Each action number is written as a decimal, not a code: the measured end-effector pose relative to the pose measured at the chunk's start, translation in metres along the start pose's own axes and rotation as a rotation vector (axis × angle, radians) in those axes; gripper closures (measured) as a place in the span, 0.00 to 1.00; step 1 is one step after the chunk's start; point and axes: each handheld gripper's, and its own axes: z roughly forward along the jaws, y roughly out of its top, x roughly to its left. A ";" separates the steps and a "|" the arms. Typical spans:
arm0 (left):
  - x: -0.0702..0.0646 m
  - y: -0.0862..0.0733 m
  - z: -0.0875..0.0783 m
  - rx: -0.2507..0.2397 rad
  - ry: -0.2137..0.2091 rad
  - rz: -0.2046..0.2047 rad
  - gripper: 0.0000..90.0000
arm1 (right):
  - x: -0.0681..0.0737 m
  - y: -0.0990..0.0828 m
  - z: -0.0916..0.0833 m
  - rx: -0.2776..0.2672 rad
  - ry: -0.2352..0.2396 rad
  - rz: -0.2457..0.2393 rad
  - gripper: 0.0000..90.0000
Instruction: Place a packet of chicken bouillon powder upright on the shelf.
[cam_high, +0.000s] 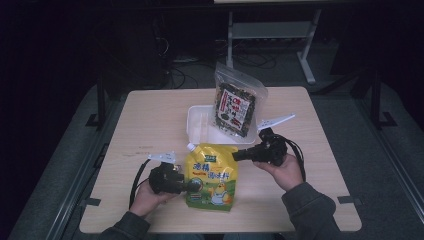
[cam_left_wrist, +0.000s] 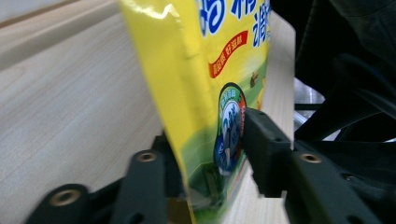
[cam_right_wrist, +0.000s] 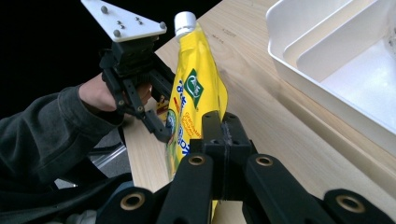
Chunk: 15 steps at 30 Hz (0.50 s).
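A yellow spout pouch (cam_high: 212, 175) with a white cap lies in the middle of the wooden table, between my two grippers. My left gripper (cam_high: 192, 185) is at its lower left edge. In the left gripper view the pouch (cam_left_wrist: 205, 70) stands between the jaws, and the right pad (cam_left_wrist: 261, 144) presses on its printed face. My right gripper (cam_high: 236, 156) is shut on the pouch's upper right edge. In the right gripper view its jaws (cam_right_wrist: 219, 123) meet on the pouch (cam_right_wrist: 196, 93), whose edge is raised off the table, with the left gripper (cam_right_wrist: 163, 133) clamped on the far side.
A white divided tray (cam_high: 197, 125) sits behind the pouch at the table's middle, also in the right gripper view (cam_right_wrist: 327, 60). A clear bag of dark snacks (cam_high: 235, 107) stands in it. Bare tabletop (cam_high: 145, 115) lies to the left and far right.
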 end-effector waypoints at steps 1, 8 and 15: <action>0.000 0.000 0.000 -0.002 -0.009 0.002 0.75 | 0.001 0.001 -0.002 0.000 0.006 -0.005 1.00; -0.003 0.001 -0.002 -0.018 -0.042 0.018 0.84 | 0.007 0.011 -0.009 0.037 0.003 -0.046 0.94; -0.007 0.003 -0.002 -0.016 -0.046 0.047 0.85 | 0.013 0.031 -0.008 0.092 0.007 -0.076 0.73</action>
